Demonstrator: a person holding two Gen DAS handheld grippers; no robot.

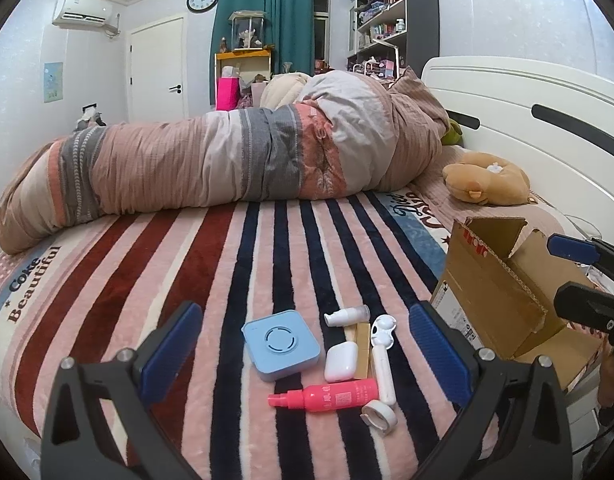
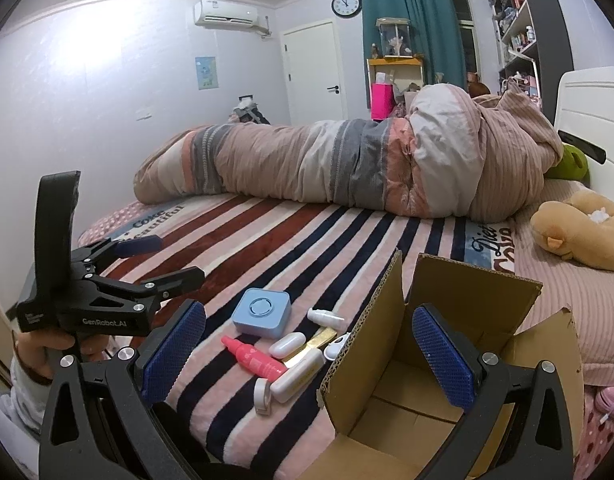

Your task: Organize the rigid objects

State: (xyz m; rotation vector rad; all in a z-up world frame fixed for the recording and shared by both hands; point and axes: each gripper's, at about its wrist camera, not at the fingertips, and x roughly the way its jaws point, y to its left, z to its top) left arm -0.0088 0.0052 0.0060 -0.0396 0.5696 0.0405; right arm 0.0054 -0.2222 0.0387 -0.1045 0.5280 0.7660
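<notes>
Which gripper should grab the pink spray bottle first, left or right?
Left. The left gripper is open, with the pink spray bottle right between its fingers, while the right gripper hangs over the cardboard box.

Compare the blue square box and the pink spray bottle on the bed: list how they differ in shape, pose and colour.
The blue square box is flat, squarish and pale blue, resting on its base with a ring pattern facing up. The pink spray bottle is a slim coral-pink cylinder lying on its side, nozzle pointing away from the cardboard box. The blue square box looks wider; the pink spray bottle is narrower. Both lie on the striped blanket, outside the cardboard box, ungripped.
</notes>
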